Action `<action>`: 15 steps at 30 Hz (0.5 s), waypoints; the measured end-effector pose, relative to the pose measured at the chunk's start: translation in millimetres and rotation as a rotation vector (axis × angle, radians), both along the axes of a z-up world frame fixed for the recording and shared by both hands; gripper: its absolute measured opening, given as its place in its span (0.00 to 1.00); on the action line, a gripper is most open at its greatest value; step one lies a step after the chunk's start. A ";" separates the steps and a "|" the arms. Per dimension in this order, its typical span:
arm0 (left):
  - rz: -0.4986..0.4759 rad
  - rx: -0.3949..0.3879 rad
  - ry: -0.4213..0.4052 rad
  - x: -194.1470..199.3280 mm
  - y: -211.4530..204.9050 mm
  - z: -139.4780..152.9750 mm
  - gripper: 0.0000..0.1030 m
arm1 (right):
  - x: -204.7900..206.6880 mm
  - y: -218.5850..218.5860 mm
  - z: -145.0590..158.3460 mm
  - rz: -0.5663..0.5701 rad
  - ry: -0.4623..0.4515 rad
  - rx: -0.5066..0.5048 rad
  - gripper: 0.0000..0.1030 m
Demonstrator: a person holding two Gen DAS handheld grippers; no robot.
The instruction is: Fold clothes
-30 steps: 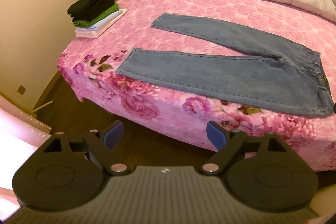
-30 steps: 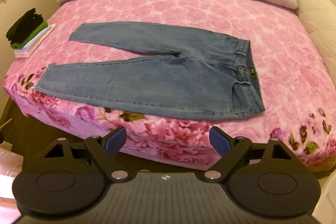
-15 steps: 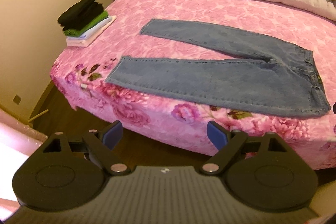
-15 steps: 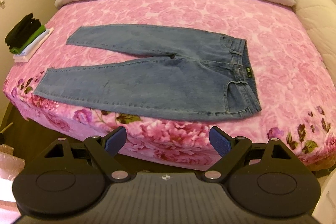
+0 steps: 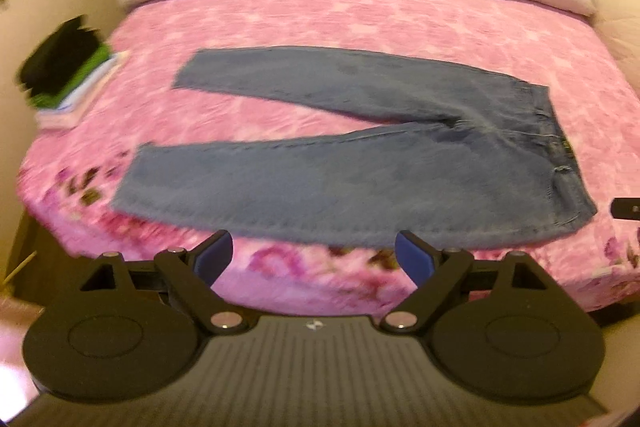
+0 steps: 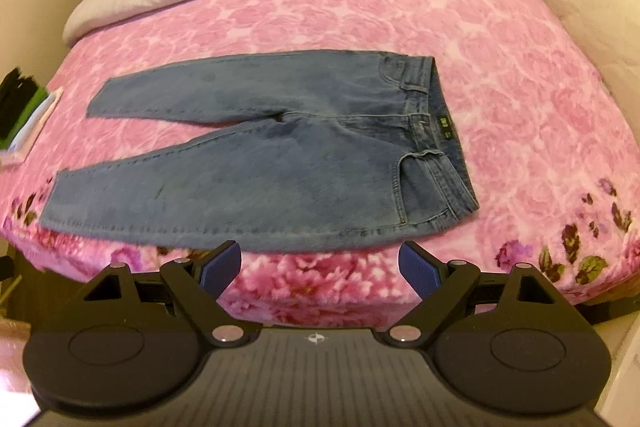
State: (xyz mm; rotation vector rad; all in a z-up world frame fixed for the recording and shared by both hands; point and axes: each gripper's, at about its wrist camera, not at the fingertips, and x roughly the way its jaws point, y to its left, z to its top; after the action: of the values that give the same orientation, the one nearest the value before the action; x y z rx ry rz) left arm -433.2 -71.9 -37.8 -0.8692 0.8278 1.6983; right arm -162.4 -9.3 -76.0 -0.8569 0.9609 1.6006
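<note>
My left black plastic two-finger gripper (image 5: 314, 259) carries blue ribbed pads (image 5: 414, 259), silver pivot screws and round discs flanking its ridged grey housing; my right gripper (image 6: 320, 265) matches.

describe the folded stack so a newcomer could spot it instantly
Start at the bed's pink floral blanket. Left of the spread-out jeans, near the blanket's left edge, sits the stack of folded clothes. It alone is folded and piled: black on top, then green, pale layers beneath.
</note>
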 end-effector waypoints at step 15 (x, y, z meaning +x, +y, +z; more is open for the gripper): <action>-0.379 -0.172 -0.141 -15.1 275.7 -140.0 0.74 | 24.2 180.1 -118.6 -0.187 -0.020 -0.181 0.76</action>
State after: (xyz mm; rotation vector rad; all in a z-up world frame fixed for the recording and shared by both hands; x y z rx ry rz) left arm -448.3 203.7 -177.8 -0.8729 0.9828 1.2367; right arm -138.2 170.8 -194.6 -0.8765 1.1497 1.3584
